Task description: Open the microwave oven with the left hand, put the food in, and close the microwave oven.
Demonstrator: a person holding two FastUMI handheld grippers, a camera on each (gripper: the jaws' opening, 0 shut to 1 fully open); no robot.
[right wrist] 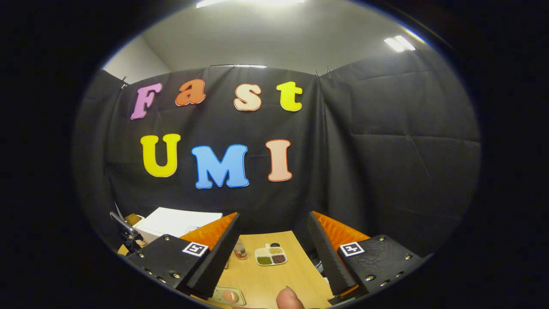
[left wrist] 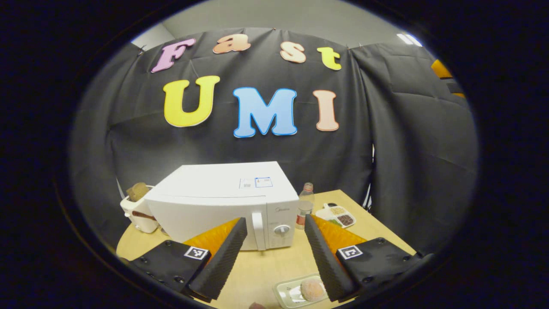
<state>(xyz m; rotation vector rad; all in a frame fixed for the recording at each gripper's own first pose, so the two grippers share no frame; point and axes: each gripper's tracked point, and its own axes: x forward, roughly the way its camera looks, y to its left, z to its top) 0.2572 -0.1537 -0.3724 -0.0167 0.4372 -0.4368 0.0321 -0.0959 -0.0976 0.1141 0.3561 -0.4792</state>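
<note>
Right hand-held gripper gapes empty above the table, microwave far left.

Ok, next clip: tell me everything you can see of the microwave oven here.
The boxy white microwave oven stands upright on the light wooden table, door shut. Its casing looks like smooth painted metal or plastic. A vertical white handle runs beside the control panel on its right, which carries a round dial. Small labels sit on the top panel. A white toaster stands close at its left and a clear bottle at its right. The open left claw is short of it.
</note>
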